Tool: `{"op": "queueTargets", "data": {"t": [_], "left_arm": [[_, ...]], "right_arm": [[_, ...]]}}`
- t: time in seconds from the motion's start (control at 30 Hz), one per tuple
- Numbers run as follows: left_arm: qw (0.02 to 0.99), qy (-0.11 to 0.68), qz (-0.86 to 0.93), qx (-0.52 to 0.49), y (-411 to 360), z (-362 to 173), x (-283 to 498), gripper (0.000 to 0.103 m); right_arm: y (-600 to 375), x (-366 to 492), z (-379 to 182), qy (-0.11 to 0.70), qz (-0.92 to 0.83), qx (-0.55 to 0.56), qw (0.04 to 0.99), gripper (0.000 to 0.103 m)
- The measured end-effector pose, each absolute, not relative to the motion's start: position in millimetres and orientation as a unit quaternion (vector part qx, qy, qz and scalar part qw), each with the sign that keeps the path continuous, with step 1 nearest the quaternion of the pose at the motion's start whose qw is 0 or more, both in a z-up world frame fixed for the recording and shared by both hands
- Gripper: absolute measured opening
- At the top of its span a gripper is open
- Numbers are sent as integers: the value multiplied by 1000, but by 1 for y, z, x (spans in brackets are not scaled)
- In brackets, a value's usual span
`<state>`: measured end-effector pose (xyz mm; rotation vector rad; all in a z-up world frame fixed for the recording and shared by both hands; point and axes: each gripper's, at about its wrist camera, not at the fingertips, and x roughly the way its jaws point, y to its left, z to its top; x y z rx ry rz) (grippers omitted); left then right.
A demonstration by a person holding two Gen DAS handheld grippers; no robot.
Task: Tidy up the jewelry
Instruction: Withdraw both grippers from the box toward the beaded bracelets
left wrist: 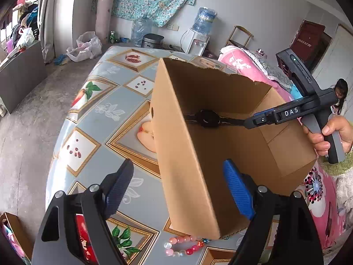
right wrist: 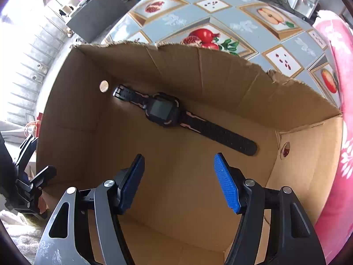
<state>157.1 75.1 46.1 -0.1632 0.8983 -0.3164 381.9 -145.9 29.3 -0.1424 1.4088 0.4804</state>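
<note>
Left wrist view shows the left gripper (left wrist: 178,190) with jaws wide and empty straddling the cardboard box (left wrist: 187,154) wall above a bead bracelet (left wrist: 184,246) on the desk (left wrist: 92,119), while the right gripper (right wrist: 178,183) hangs open-jawed and empty over the black watch (right wrist: 164,110) lying flat inside.

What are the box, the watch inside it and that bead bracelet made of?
Box: plain brown corrugated cardboard, matte, with ragged torn top edges. Watch: probably rubbery black plastic strap with pink accents and a glossy dark screen. Bead bracelet: shiny translucent pink, red and white beads, glass or plastic; hard to tell.
</note>
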Motion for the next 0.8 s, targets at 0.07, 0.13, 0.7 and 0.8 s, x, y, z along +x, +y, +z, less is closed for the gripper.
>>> {"op": "queueTargets", "data": {"t": [0.07, 0.13, 0.7, 0.8], "left_arm": [[892, 421, -145, -77, 82, 52, 150, 81], [898, 410, -143, -77, 89, 56, 140, 81], [889, 429, -150, 49, 25, 14, 90, 81], [893, 427, -133, 52, 22, 13, 97, 81]], "right_arm": [[-145, 374, 46, 617, 223, -57, 752, 63], [-158, 354, 70, 581, 239, -37, 777, 63], [-235, 187, 57, 533, 258, 135, 795, 71], [-248, 195, 38, 541, 222, 149, 797, 69]]}}
